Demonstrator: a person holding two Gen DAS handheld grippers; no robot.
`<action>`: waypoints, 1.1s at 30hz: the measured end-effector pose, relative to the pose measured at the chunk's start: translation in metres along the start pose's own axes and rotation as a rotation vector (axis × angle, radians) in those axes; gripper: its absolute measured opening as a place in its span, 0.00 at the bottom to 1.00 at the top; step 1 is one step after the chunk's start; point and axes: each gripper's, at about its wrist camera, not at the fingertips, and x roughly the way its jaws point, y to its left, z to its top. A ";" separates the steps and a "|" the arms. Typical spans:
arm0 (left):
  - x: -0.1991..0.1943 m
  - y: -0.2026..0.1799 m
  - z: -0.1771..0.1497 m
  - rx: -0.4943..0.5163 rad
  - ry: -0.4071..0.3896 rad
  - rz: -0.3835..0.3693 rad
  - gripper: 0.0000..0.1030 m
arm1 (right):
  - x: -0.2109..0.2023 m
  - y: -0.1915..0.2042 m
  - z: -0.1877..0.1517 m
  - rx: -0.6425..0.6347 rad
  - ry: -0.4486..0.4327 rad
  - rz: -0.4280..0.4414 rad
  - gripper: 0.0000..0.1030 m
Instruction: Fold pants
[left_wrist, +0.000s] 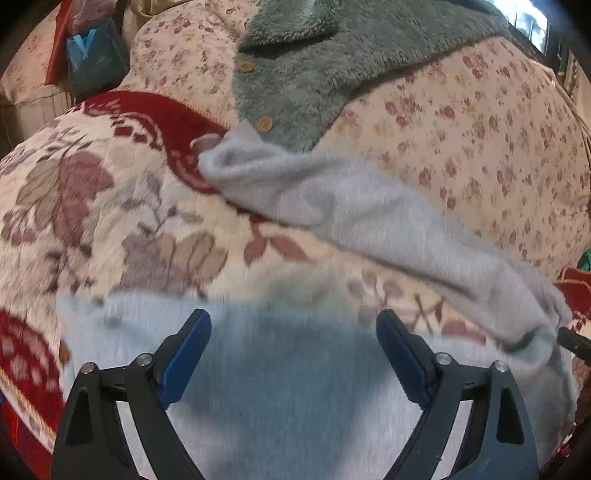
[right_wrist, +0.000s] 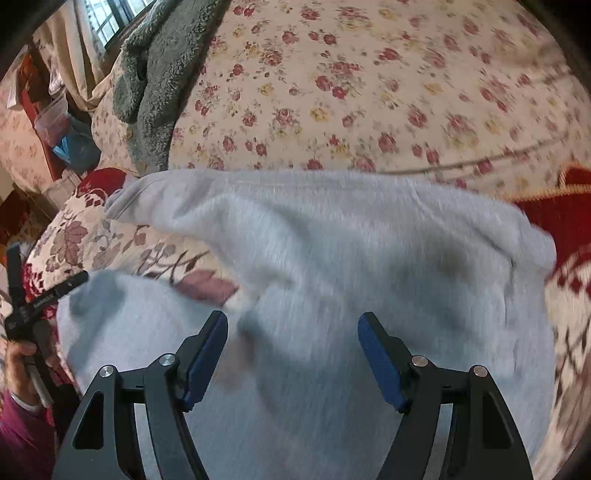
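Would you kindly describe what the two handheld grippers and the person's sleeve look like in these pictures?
Both the left gripper and the right gripper have black curved arms with triangular cut-outs, round silver pivot pins and flat blue pads on the fingers. In the right wrist view, the hand on the left gripper's black handle comes out of a magenta sleeve. No cables are visible.

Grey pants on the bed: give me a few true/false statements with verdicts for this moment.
1. The grey pants lie spread on a floral blanket. True.
2. The left gripper is clamped on the pants. False: its jaws stand open above the fabric.
3. A fuzzy green garment with round buttons lies beyond the pants. True.
4. The right gripper holds a pant leg. False: it is open and holds nothing.
5. The pants are folded into a neat stack. False: the legs splay apart.
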 end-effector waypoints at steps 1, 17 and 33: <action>0.005 0.002 0.009 -0.003 -0.004 -0.008 0.91 | 0.005 -0.002 0.007 -0.004 0.000 -0.007 0.75; 0.079 0.074 0.081 -0.415 0.072 -0.209 0.92 | 0.011 -0.057 0.086 -0.008 -0.030 0.007 0.78; 0.120 0.068 0.102 -0.459 0.098 -0.137 0.92 | 0.106 -0.029 0.111 -0.548 0.200 -0.119 0.57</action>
